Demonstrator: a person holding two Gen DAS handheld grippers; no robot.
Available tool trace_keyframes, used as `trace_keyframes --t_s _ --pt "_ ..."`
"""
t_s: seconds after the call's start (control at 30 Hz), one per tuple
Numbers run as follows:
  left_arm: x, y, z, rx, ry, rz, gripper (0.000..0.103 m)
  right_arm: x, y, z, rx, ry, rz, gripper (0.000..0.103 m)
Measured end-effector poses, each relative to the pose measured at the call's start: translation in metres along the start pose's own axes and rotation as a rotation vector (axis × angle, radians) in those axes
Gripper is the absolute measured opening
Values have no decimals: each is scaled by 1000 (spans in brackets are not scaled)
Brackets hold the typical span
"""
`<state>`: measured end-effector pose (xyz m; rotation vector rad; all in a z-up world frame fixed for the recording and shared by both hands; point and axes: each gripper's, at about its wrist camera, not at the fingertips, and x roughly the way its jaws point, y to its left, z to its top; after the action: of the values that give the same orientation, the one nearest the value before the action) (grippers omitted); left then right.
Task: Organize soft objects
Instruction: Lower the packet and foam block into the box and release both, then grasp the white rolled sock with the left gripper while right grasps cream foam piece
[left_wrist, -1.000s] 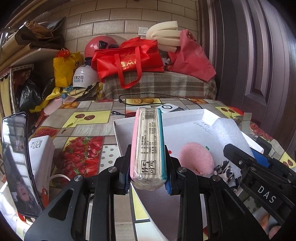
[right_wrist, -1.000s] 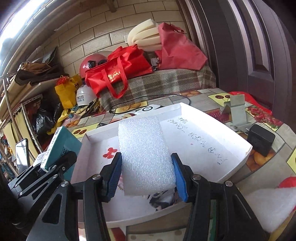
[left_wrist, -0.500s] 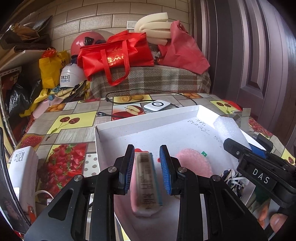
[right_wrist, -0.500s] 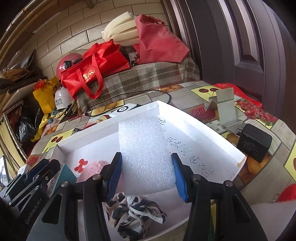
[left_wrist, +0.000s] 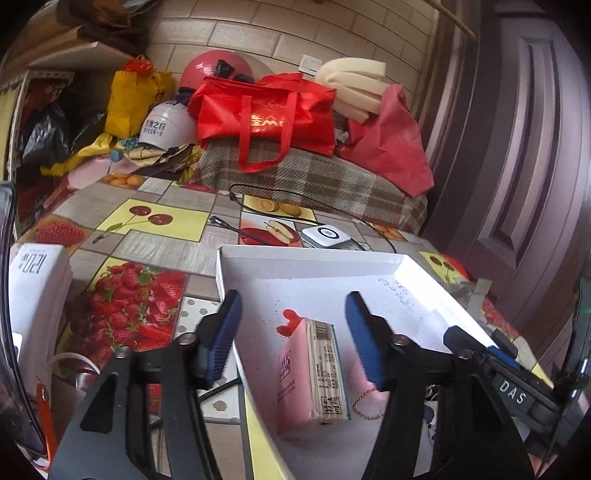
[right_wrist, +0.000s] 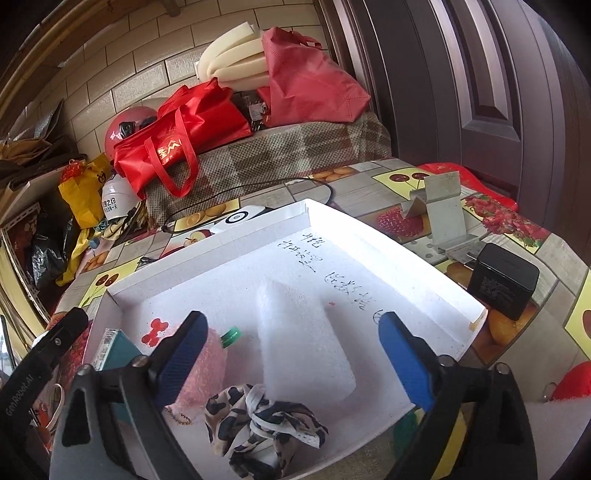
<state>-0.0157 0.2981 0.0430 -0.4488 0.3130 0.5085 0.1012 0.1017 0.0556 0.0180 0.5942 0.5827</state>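
A white shallow box (left_wrist: 306, 255) sits on the fruit-print table. A pink and teal tissue pack (left_wrist: 314, 369) lies in it, free between and below the fingers of my left gripper (left_wrist: 291, 341), whose jaws are opening. A pink puff (left_wrist: 356, 369) shows beside the pack. A white foam block (right_wrist: 303, 339) rests on the floor of the box (right_wrist: 388, 236), loose between the widely spread, opening jaws of my right gripper (right_wrist: 291, 356). A leopard-print cloth (right_wrist: 258, 417) lies crumpled at the near edge, with the pink puff (right_wrist: 207, 365) to its left.
A black adapter (right_wrist: 502, 284) and a metal stand (right_wrist: 439, 214) stand right of the box. Behind it are a white charging puck (left_wrist: 325, 236) and a cable. A white carton (left_wrist: 37, 295) is at the left; a red bag (left_wrist: 266, 114) is on a plaid cushion at the back.
The left gripper has let go of the tissue pack, which now lies in the box. The right gripper has released the foam block onto the box floor. Both sets of jaws have spread.
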Motion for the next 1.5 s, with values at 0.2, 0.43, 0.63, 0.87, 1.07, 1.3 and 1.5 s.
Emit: trace_keyframes --t_s 0.2,0.43,0.63,0.87,1.07,1.3,1.5 --pt "-9 4 0 -37 -43 20 103 -8 8 -1 -47 -41 -16 103" --pt "-20 16 -2 -92 -84 38 103 -25 21 -6 -115 -125 -20 103" --pt "-30 16 -6 -101 -93 50 103 -51 39 -19 -210 -190 1 103" --pt "-47 -6 -17 4 -89 14 103 -93 44 -42 -295 -220 88 103" --pt "-64 -37 -30 138 -75 -65 103 -125 6 -51 -273 -206 118 103" --pt "-80 -94 -57 364 5 -247 103 -157 -83 -46 -145 -170 37 103" --pt "-69 -154 -94 506 283 -428 103 -149 -134 -44 -66 5 89 103"
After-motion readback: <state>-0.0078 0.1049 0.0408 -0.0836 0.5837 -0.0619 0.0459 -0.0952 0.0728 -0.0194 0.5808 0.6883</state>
